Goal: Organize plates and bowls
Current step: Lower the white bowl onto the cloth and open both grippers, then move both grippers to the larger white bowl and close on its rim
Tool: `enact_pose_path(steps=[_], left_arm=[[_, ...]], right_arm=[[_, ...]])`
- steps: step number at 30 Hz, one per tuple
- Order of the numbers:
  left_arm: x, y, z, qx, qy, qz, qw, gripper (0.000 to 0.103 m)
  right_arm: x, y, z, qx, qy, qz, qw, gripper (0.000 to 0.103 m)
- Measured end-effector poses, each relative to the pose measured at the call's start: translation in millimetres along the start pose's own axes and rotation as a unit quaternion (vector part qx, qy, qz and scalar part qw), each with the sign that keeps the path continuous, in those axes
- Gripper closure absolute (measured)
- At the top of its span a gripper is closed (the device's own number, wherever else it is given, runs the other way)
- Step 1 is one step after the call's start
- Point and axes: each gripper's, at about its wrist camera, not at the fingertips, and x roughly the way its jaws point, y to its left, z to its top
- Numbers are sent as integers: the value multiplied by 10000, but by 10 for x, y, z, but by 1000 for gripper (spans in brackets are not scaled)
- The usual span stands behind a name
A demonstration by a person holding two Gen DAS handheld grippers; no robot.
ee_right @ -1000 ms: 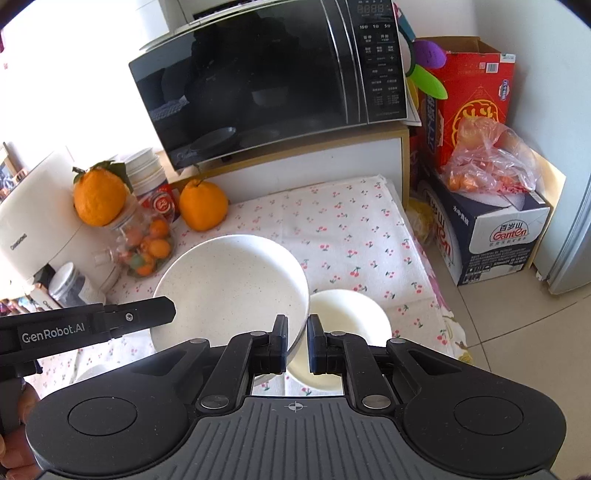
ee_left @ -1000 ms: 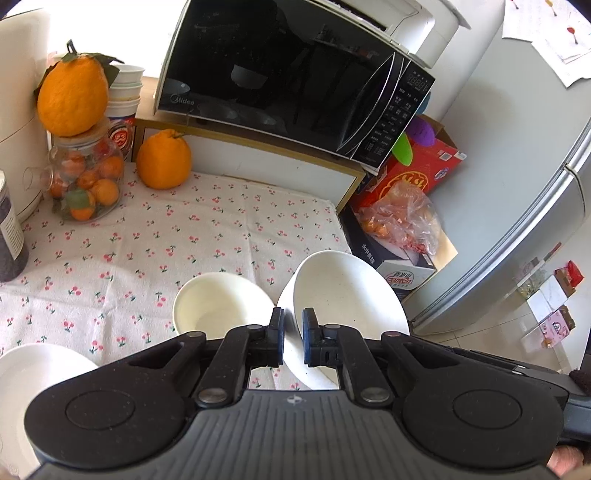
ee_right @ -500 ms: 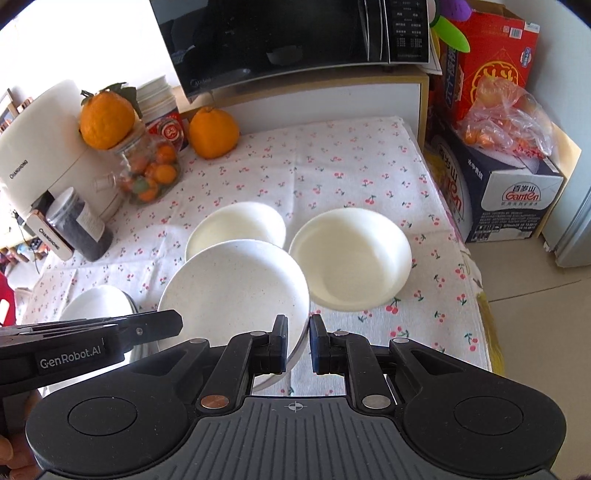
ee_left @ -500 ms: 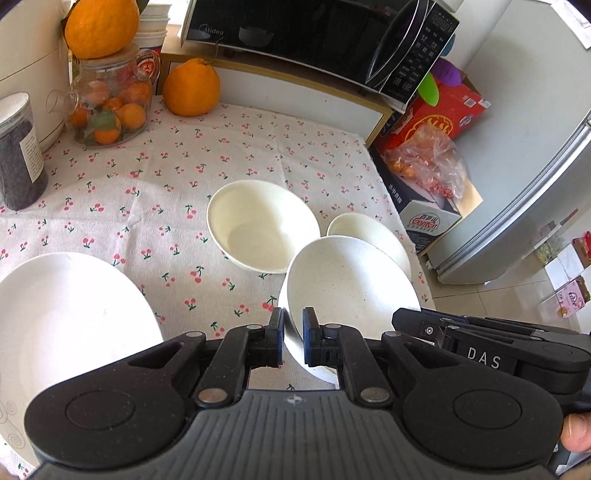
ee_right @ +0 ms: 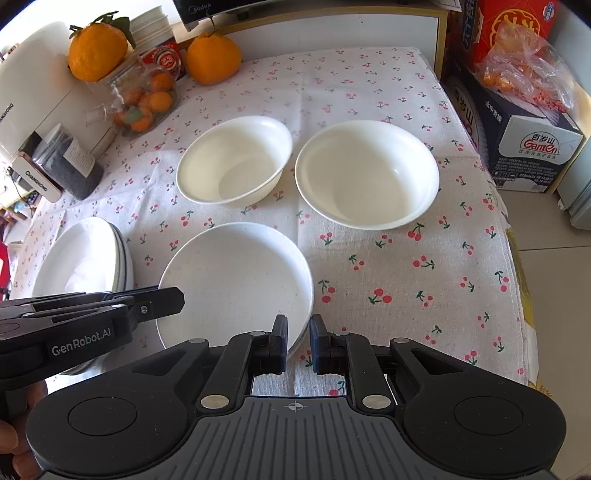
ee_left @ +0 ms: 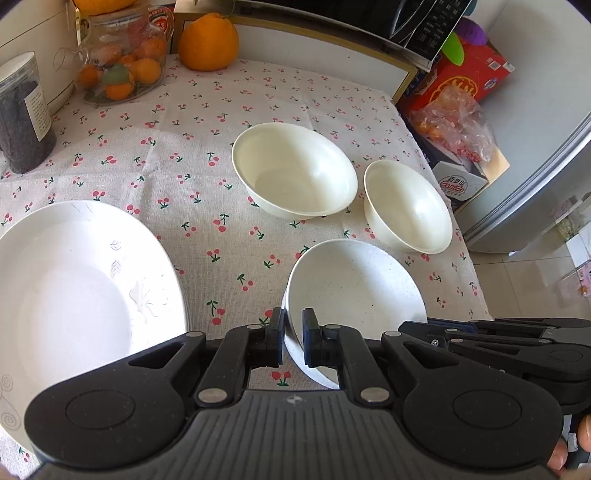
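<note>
Sunlit cherry-print tablecloth (ee_right: 369,92), tiled floor (ee_right: 546,295)

Glossy bowls (ee_right: 366,173); speckled plate (ee_right: 236,280), probably matt; cloth tablecloth (ee_right: 406,258).

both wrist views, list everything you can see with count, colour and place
speckled plate: one, white, near table edge, both tools on its rim
bowls: two, cream, side by side mid-table
plate stack: one, white, left of the speckled plate
large oranges: two, orange, one on the cloth at the back, one on the jar
glass jar: one, clear, small oranges inside, back left
dark canister: one, black contents, left edge
tablecloth: one, white with cherries
microwave: one, black, behind table
boxes: red and white, on the floor at right
left tool: black, shut on plate rim
right tool: black, shut on plate rim
</note>
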Motion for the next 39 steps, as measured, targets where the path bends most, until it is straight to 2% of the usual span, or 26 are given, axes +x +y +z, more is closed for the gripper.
enact_pose_path(steps=[4,9,12,20,25,27,30,32,39], left_arm=[[18,16,34,-62,63,-56,9999,94],[16,46,61,-138,68,-54,9999,86],[-15,54,82,-149,-9,-30,9999,82],[-72,52,135,-147,-160,-44,9998,82],[-120,29,199,-119,-317,-59,9994,76],[-144,22,239,-102,-379,-122,9992,67],[-195,16,326,-112,-574,-67,9983,53],[-212,23,390,-106,-672,-48,9977,45],[-124,141,619,-320,-732,129,9967,35]], right_arm=[[4,-42,40,160,58,134,9998,88],[-22,-38,64,153,30,212,9997,84],[-71,-30,95,121,-102,144,9998,84],[-184,-104,173,322,-321,361,9983,81],[-288,-155,223,481,-633,457,9958,80],[-308,-182,252,576,-721,545,9942,79],[-302,-223,304,803,-764,717,9913,63],[-285,-244,342,945,-764,856,9889,62],[-128,-297,511,1520,-657,1274,9779,62]])
